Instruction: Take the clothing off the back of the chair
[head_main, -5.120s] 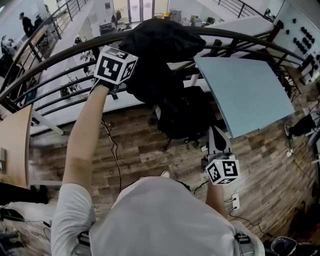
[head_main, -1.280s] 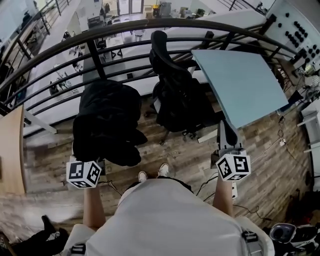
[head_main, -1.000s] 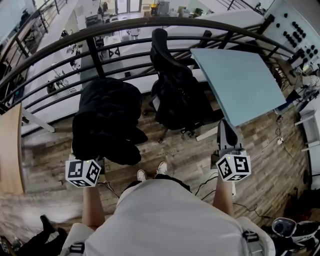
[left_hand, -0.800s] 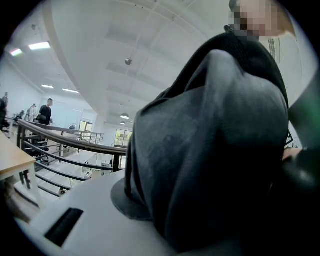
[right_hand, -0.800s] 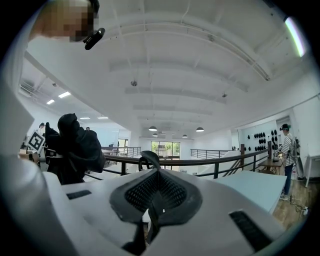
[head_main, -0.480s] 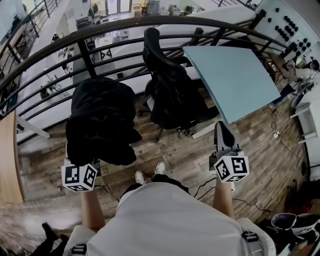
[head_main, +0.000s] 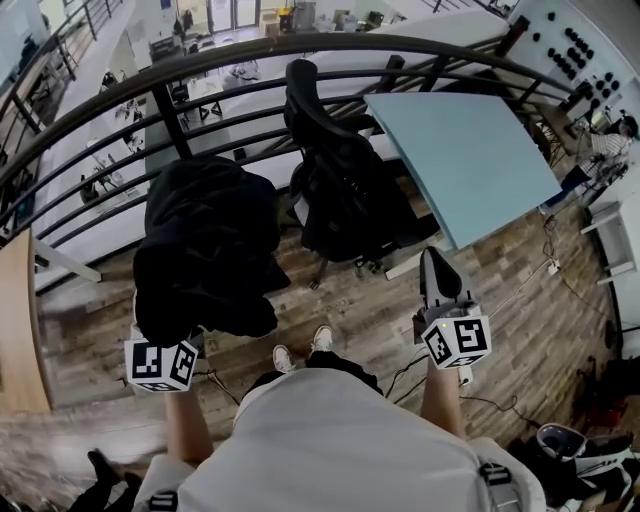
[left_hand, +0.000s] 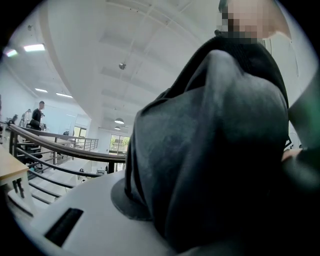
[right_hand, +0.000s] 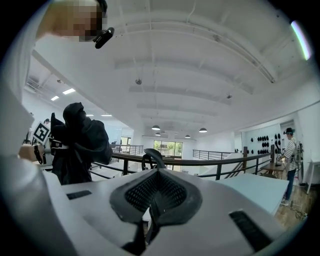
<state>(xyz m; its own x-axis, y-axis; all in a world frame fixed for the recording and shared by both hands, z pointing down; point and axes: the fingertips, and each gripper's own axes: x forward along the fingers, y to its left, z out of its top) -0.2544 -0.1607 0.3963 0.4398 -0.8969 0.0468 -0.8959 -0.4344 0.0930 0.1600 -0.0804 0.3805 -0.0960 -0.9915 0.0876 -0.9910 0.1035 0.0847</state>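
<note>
A black garment (head_main: 205, 250) hangs bunched from my left gripper (head_main: 175, 338), which is shut on it. It is clear of the chair and to its left. In the left gripper view the dark cloth (left_hand: 210, 150) fills most of the picture and hides the far jaw of the left gripper (left_hand: 147, 220). The black office chair (head_main: 335, 190) stands bare by the railing. My right gripper (head_main: 433, 262) is held level to the right of the chair. Its ribbed pads (right_hand: 155, 192) are shut together with nothing between them. The garment (right_hand: 80, 145) shows at its left.
A curved black railing (head_main: 200, 65) runs across behind the chair, with a lower floor beyond it. A pale blue tabletop (head_main: 470, 150) stands right of the chair. The floor is wood planks (head_main: 350, 310) with cables. A person (right_hand: 290, 160) stands far right.
Five seconds ago the left gripper held the garment high over the chair. It now hangs lower, left of the chair. Over the last second both grippers have barely moved.
</note>
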